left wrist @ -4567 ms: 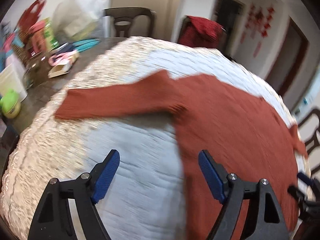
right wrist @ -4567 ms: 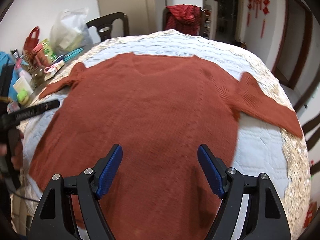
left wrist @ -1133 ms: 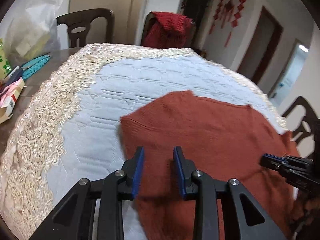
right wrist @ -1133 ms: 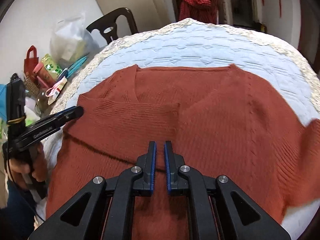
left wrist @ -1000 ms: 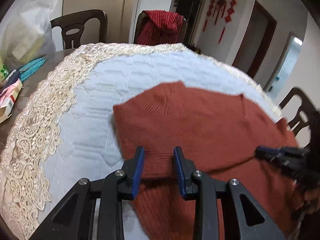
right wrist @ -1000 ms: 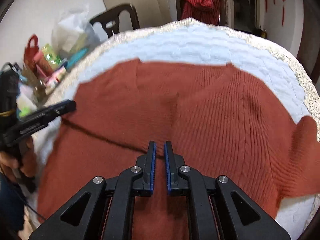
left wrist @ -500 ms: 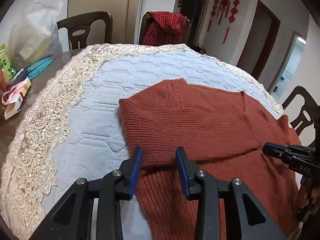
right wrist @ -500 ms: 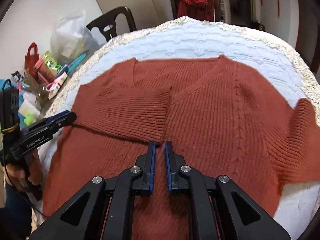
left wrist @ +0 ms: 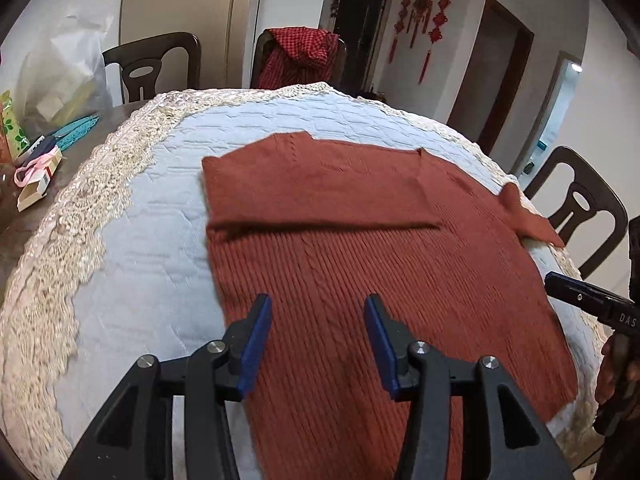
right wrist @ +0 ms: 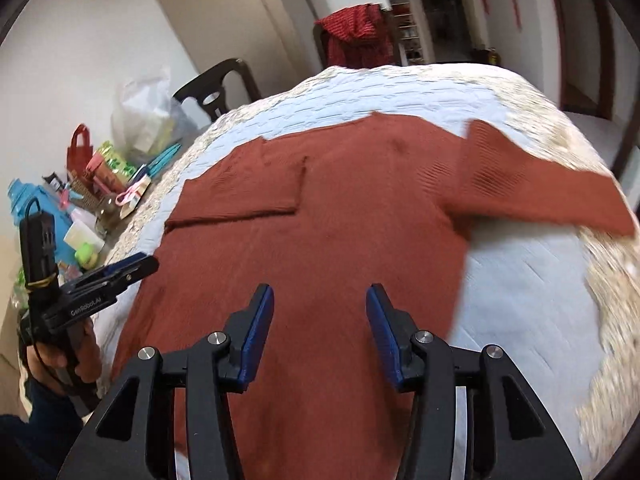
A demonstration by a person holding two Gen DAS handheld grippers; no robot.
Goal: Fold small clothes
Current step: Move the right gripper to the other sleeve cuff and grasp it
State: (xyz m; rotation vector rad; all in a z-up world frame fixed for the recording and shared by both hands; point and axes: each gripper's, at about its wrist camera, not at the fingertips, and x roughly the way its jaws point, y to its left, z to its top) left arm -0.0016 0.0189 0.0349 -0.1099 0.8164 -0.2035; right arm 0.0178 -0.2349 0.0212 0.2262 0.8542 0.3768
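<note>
While grippers open, sweater [left wrist: 380, 264] lies sleeve-folded.

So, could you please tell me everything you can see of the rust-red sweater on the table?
The sweater is a rust-red ribbed knit with a V-neck, lying flat on a pale blue quilted cloth with a lace edge. One sleeve is folded across the chest, its cuff near the middle; the other sleeve lies spread out to the side towards the lace border. Neither gripper holds it: the left gripper and right gripper hover over its lower body, jaws opening with nothing pinched.
</note>
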